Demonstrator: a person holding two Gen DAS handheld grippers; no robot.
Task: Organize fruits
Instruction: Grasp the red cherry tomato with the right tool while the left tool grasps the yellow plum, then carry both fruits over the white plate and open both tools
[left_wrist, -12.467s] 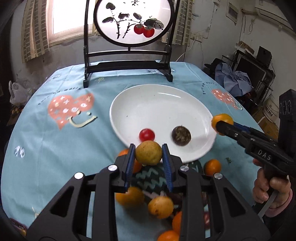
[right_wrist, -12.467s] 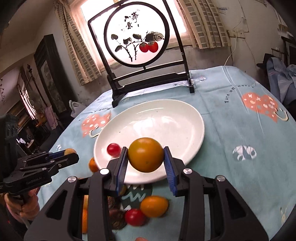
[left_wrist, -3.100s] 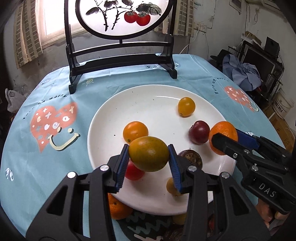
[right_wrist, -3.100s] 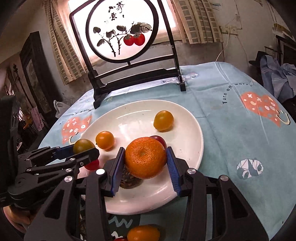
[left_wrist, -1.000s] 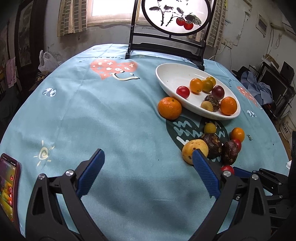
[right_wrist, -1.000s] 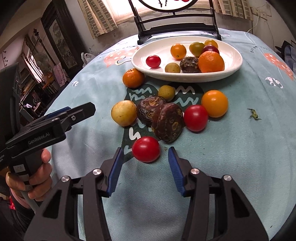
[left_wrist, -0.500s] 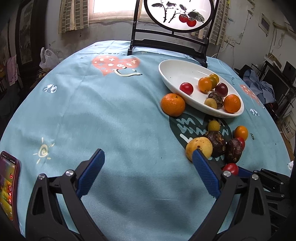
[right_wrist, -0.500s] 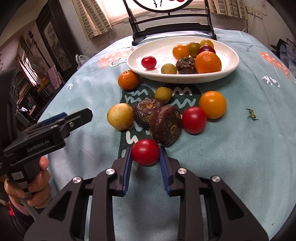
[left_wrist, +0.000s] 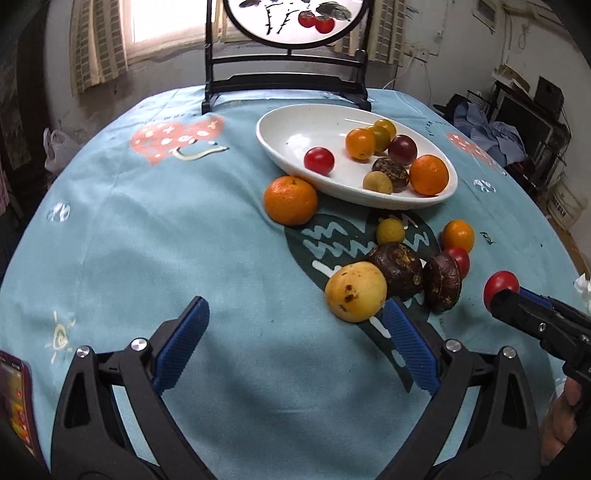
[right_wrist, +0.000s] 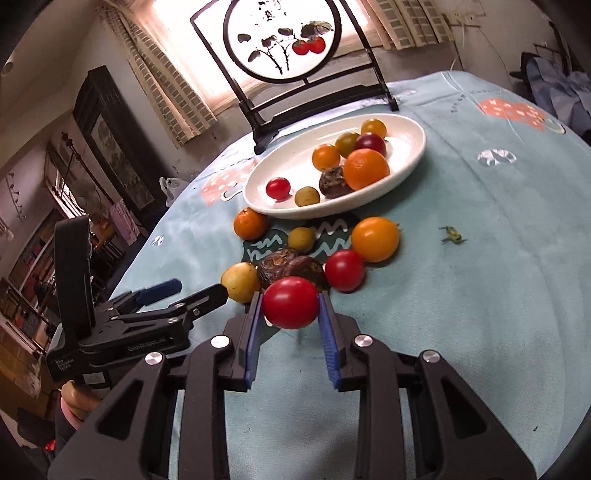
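My right gripper (right_wrist: 291, 308) is shut on a red tomato (right_wrist: 290, 302) and holds it above the cloth; it also shows in the left wrist view (left_wrist: 501, 283). My left gripper (left_wrist: 293, 326) is wide open and empty, just before a yellow fruit (left_wrist: 356, 290). A white plate (left_wrist: 280, 125) holds several fruits. On the cloth lie an orange (left_wrist: 290, 199), two dark brown fruits (left_wrist: 399, 269), a small yellow fruit (left_wrist: 390, 231), a red tomato (left_wrist: 458, 259) and an orange tomato (left_wrist: 458, 235).
A black-framed round painted screen (left_wrist: 286, 22) stands behind the plate. A phone (left_wrist: 16, 398) lies at the near left table edge. A small green stem (right_wrist: 452, 233) lies on the blue tablecloth to the right. A cluttered room surrounds the round table.
My right gripper has lifted the red tomato off the cloth. My left gripper has moved forward toward the yellow fruit, still wide open.
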